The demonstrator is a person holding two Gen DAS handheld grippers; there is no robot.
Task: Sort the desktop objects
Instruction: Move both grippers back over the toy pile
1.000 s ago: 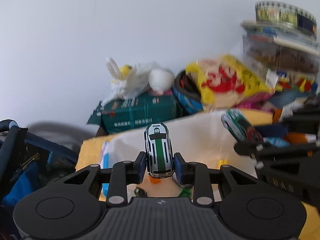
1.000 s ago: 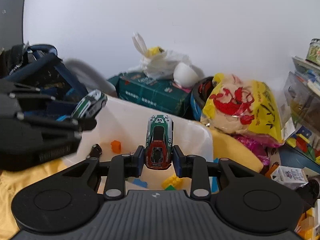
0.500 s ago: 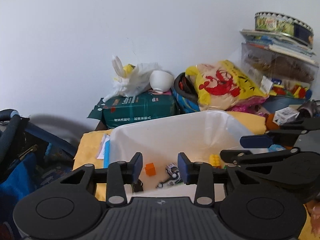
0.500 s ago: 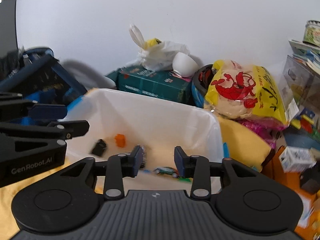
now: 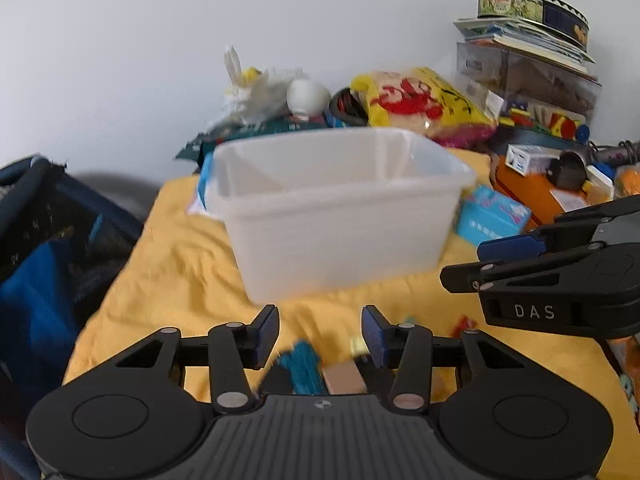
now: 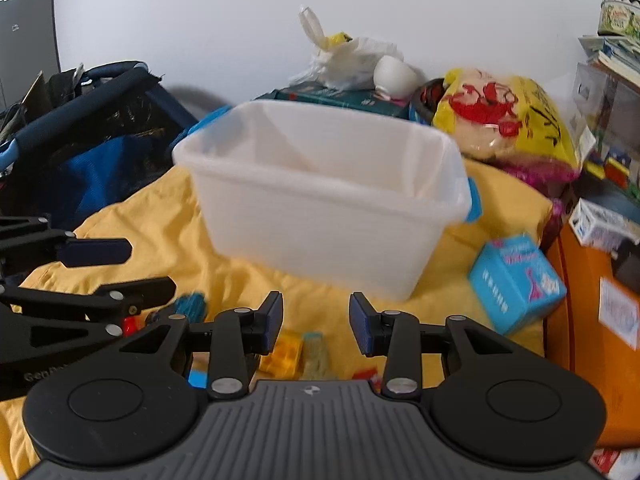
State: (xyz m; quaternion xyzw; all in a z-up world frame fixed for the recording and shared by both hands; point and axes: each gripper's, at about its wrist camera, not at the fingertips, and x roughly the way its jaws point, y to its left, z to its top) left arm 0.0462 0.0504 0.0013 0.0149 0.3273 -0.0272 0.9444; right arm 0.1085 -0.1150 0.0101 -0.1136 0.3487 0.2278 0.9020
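Observation:
A white plastic bin (image 5: 340, 232) (image 6: 320, 220) stands on the yellow cloth (image 5: 180, 272) (image 6: 140, 220); its inside is hidden from here. My left gripper (image 5: 320, 320) (image 6: 150, 268) hovers in front of the bin, low over the cloth, its jaws opening with nothing between them. My right gripper (image 6: 316, 316) (image 5: 464, 264) is beside it on the right, open and holding nothing. Small toys lie blurred on the cloth below the fingers: a teal piece (image 5: 302, 364), a tan block (image 5: 344, 378), a yellow brick (image 6: 282, 354) and a red piece (image 6: 366, 374).
A blue tissue box (image 6: 516, 288) lies right of the bin, beside an orange box (image 6: 588, 320). Behind the bin are a yellow bag (image 6: 508, 120) and a green carton (image 6: 344, 98). A dark blue basket (image 6: 100, 128) stands left. A stack topped by a tin (image 5: 532, 8) rises at the right.
Both grippers let go of their toy cars over the bin and opened. Both then pulled back and down, so the bin now stands ahead of them instead of below.

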